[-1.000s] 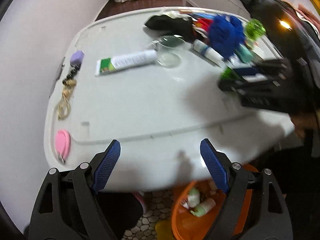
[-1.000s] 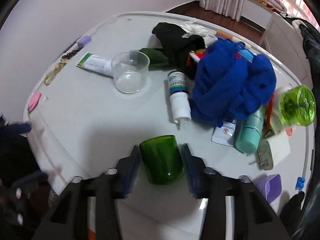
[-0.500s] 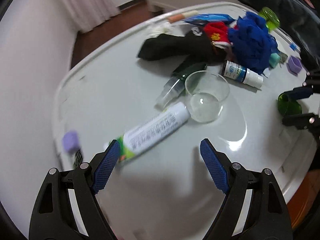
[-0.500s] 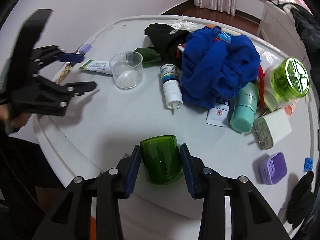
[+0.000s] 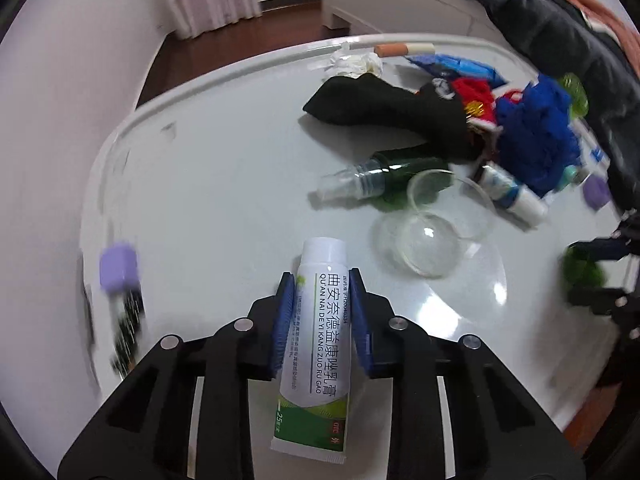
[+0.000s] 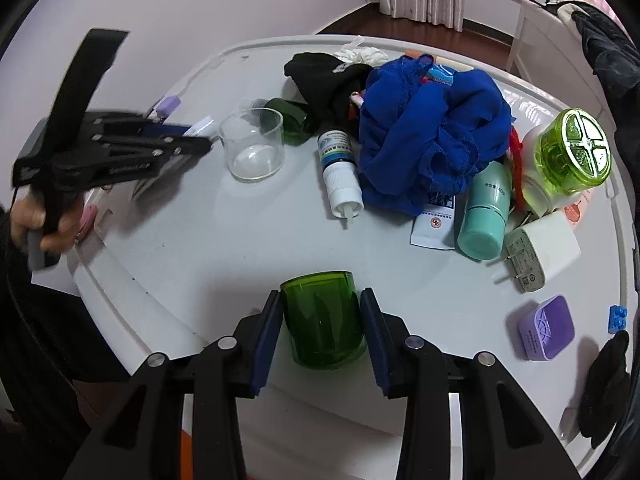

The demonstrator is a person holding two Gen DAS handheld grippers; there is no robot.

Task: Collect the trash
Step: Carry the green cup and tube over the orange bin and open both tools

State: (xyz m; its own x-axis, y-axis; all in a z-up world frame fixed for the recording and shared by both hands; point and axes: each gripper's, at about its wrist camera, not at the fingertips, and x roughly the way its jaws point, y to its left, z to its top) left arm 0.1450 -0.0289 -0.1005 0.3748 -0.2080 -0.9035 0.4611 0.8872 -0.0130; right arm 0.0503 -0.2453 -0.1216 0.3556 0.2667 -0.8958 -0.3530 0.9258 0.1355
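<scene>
A white and green ointment tube [image 5: 316,344] lies on the white table [image 5: 224,184], cap pointing away. My left gripper [image 5: 321,280] straddles it, its jaws closing with both blue pads against the tube's sides. In the right wrist view the left gripper [image 6: 192,140] is at the table's left edge, held by a hand, with the tube's white cap [image 6: 200,125] poking out. Near the front edge my right gripper [image 6: 321,296] is shut on a green glass cup [image 6: 322,320] that stands on the table.
A clear glass cup [image 6: 252,148], a dark green spray bottle [image 5: 372,180], a white dropper bottle [image 6: 340,168], black cloth [image 5: 392,108] and blue cloth [image 6: 428,136] crowd the middle. Right side: teal bottle [image 6: 484,212], lime-lidded jar [image 6: 572,152], charger [image 6: 536,252], purple box [image 6: 546,328].
My left gripper came in from the table's edge to the tube, lined up with it, and its jaws closed from wide open onto it. The right gripper stayed on the green cup.
</scene>
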